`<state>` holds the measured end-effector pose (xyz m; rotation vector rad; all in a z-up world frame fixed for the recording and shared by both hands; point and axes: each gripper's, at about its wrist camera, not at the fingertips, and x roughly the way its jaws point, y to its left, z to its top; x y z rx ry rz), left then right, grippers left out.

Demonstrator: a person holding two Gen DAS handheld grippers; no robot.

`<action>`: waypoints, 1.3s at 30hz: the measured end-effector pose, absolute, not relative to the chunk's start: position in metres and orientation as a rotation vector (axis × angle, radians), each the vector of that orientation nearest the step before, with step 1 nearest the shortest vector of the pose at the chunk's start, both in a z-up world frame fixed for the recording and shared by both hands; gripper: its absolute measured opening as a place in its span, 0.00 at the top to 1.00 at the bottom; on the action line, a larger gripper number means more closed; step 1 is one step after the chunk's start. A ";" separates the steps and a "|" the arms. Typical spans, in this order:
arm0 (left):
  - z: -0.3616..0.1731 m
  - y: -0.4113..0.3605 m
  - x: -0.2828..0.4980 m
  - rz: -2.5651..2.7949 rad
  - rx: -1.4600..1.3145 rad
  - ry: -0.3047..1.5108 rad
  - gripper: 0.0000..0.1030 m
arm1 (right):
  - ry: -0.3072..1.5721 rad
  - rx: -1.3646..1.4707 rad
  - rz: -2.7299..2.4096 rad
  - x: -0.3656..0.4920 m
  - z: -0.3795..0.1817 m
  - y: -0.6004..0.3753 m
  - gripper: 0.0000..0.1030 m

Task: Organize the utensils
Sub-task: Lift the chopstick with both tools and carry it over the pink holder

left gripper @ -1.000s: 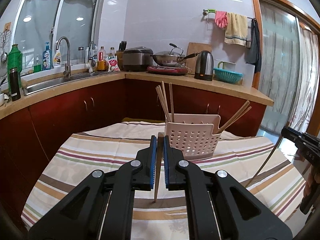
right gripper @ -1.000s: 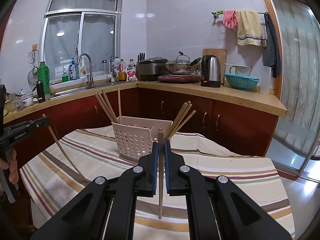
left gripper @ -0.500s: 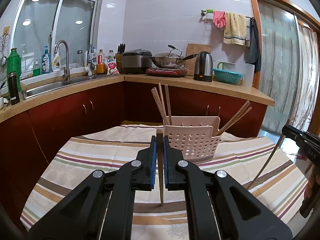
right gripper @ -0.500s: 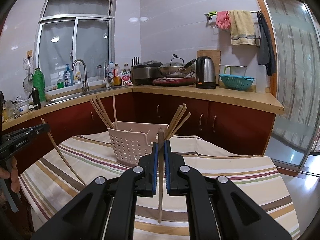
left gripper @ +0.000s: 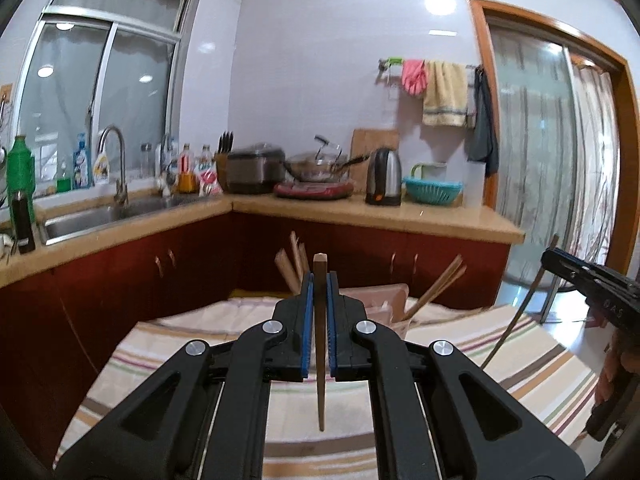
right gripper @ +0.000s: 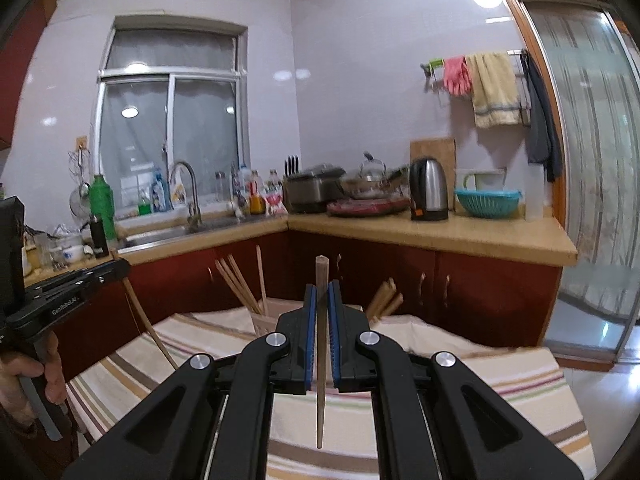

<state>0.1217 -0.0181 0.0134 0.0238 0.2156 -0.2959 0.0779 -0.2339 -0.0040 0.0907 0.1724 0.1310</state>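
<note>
Wooden chopsticks all round: one chopstick (left gripper: pixel 320 344) is clamped upright in the closed jaws of the left gripper (left gripper: pixel 319 280), another chopstick (right gripper: pixel 321 344) likewise in the right gripper (right gripper: pixel 321 288). Both are held above the striped table (right gripper: pixel 480 380). The pale holder basket (left gripper: pixel 380 300), with more chopsticks in it, is seen just beyond.

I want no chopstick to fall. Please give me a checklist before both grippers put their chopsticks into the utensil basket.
1. Left gripper shut on its chopstick: ok.
2. Right gripper shut on its chopstick: ok.
3. Both chopsticks upright, thin ends down: ok.
4. Thin ends lifted off the striped tablecloth: ok.
5. Free room in the utensil basket among the chopsticks already there: cannot tell, the grippers hide it.
6. Tips higher than the basket rim: cannot tell.
</note>
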 end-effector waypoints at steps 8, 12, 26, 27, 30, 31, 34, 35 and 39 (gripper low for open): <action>0.061 -0.031 0.126 -0.313 0.033 0.078 0.94 | 0.062 0.074 0.152 0.088 0.036 -0.230 0.93; 0.080 -0.038 0.134 -0.319 0.021 0.019 0.94 | 0.016 0.066 0.151 0.096 0.051 -0.229 0.93; 0.112 -0.066 0.187 -0.322 -0.038 -0.111 0.94 | -0.061 0.089 0.132 0.147 0.072 -0.234 0.93; 0.113 -0.070 0.193 -0.324 -0.034 -0.110 0.94 | -0.067 0.088 0.131 0.151 0.073 -0.234 0.93; 0.109 -0.076 0.209 -0.326 -0.025 -0.106 0.94 | -0.071 0.091 0.128 0.165 0.071 -0.233 0.93; 0.105 -0.079 0.217 -0.330 -0.021 -0.100 0.94 | -0.068 0.094 0.128 0.171 0.069 -0.233 0.93; 0.088 -0.083 0.237 -0.320 -0.014 -0.072 0.94 | -0.047 0.096 0.121 0.187 0.057 -0.233 0.93; 0.082 -0.083 0.244 -0.320 -0.017 -0.057 0.94 | -0.038 0.094 0.117 0.192 0.052 -0.232 0.93; 0.047 -0.084 0.275 -0.298 -0.018 0.010 0.94 | 0.029 0.100 0.105 0.220 0.020 -0.233 0.93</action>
